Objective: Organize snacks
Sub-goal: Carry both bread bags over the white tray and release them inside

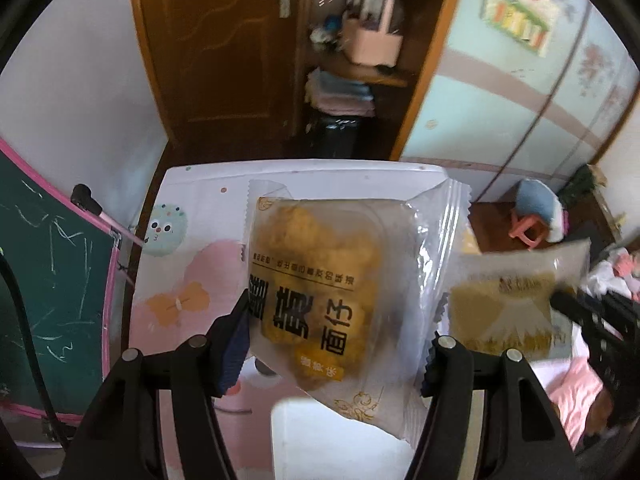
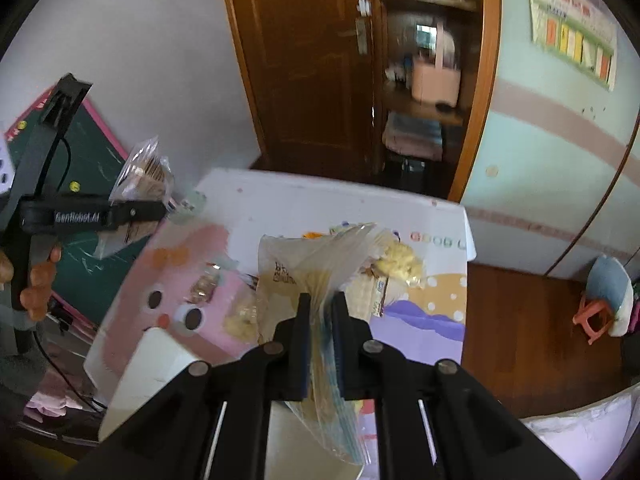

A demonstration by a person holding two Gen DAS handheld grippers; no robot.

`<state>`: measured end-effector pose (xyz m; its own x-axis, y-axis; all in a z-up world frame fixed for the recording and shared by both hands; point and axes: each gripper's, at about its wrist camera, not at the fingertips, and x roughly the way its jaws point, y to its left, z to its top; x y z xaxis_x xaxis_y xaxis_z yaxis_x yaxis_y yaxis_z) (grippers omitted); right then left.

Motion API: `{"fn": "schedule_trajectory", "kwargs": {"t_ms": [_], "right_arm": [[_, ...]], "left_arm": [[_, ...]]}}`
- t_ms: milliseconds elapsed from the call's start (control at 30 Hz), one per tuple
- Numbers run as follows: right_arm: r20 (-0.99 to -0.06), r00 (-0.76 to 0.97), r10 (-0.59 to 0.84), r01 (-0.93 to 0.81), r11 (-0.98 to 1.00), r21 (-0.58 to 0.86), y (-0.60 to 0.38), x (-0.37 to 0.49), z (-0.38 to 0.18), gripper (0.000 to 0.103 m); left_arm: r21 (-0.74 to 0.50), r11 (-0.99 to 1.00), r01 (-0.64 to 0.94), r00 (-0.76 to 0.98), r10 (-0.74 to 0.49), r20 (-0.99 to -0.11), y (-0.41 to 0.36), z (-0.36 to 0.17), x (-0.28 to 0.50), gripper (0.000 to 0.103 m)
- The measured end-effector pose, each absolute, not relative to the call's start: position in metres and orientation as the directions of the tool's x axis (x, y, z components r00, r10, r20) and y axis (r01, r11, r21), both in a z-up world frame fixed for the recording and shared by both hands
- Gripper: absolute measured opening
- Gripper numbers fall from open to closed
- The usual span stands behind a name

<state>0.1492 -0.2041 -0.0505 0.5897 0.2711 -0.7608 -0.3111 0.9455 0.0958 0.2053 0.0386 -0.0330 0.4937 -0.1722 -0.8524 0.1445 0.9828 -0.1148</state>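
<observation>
In the left wrist view my left gripper (image 1: pixel 336 340) is shut on a translucent packet (image 1: pixel 320 280) holding a yellow pastry, with bold black print. It hangs above the cartoon-printed table mat (image 1: pixel 184 272). To its right a second, blurred packet (image 1: pixel 508 312) is held by my right gripper (image 1: pixel 560 300). In the right wrist view my right gripper (image 2: pixel 320 312) is shut on the thin edge of that clear packet (image 2: pixel 304 272). At far left my left gripper (image 2: pixel 154 210) holds its packet (image 2: pixel 144 172), with a person's hand (image 2: pixel 40 284) on the grip.
Loose snacks lie on the mat: a small brown packet (image 2: pixel 204 286), yellow pieces (image 2: pixel 400 266) and a pale one (image 2: pixel 240 320). A white box (image 2: pixel 160 364) sits at the near edge. A green chalkboard (image 1: pixel 52 248) stands left; a stool (image 2: pixel 596 312) is on the wooden floor at right.
</observation>
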Motion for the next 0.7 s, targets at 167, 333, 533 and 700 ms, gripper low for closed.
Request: {"fn": "schedule_trajectory", "kwargs": {"t_ms": [167, 333, 533, 700], "right_arm": [[-0.73, 0.614, 0.301, -0.327, 0.938, 0.111, -0.199, 0.102, -0.021, 0.009], [-0.74, 0.585, 0.332, -0.359, 0.924, 0.131, -0.186, 0.055, -0.017, 0.009], [-0.805, 0.514, 0.295, -0.371, 0.923, 0.101, -0.167, 0.02, -0.056, 0.009], [-0.859, 0.423, 0.287, -0.342, 0.929, 0.141, -0.16, 0.012, -0.103, 0.009]], "left_arm": [[-0.123, 0.97, 0.208, 0.471, -0.21, -0.857, 0.034, -0.023, 0.141, 0.063], [-0.082, 0.968, 0.237, 0.406, -0.175, -0.897, 0.02, -0.056, 0.088, 0.063], [-0.031, 0.975, 0.222, 0.326, -0.105, -0.94, 0.012, -0.113, 0.054, 0.063], [-0.014, 0.978, 0.207, 0.309, -0.079, -0.948, 0.009, -0.138, 0.046, 0.064]]}}
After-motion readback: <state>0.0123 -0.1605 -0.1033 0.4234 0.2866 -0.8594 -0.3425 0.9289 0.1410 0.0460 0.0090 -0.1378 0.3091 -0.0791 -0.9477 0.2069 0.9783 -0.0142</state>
